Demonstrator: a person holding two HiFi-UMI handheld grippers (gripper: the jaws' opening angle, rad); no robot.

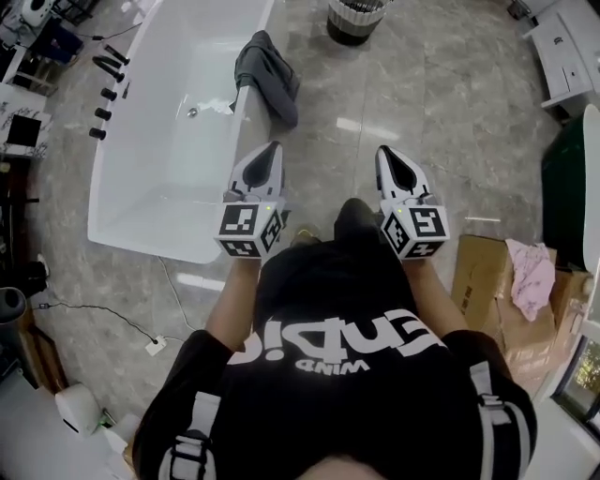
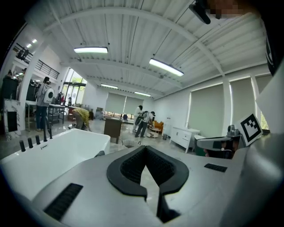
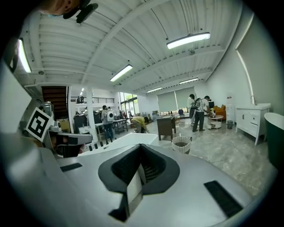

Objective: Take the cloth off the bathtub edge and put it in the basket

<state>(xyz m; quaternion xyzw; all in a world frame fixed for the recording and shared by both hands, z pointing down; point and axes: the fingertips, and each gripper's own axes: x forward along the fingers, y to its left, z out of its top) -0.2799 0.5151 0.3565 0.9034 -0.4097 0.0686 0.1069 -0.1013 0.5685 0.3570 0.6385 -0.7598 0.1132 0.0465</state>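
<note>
A: Although hanging well ahead of both tools, reads plainly enough: dark grey cloth [image 1: 267,70], draped over the long rim of the white bathtub [image 1: 150,187] on the basket's side, mostly down the outer wall. Any guess at the handling?

B: Soft and limp, judging by the folds. Probably light as well. Nothing stiff, nothing fragile. Likely to sag and trail once lifted, and may drag a little on the glossy rim.

A: Where to pinch?

B: On the bunched hump right at the top of the rim, where thickest. Better than the part lying flat against the wall, with no room there to slide a jaw behind. Worth gathering several layers to guard against slipping out.

A: State of the tools?

B: Left gripper [image 1: 273,148] closed tight, with nothing between the pads. Right gripper [image 1: 387,152] likewise drawn together and empty. Held side by side, short of the cloth. Need opening wide before reaching.

A: And the target?

B: Round white basket [image 1: 356,19] with a dark inside, standing on the floor [image 1: 422,103] beyond the cloth, near the tub's outer wall. Wide mouth, so probably enough to carry over and let go.
</note>
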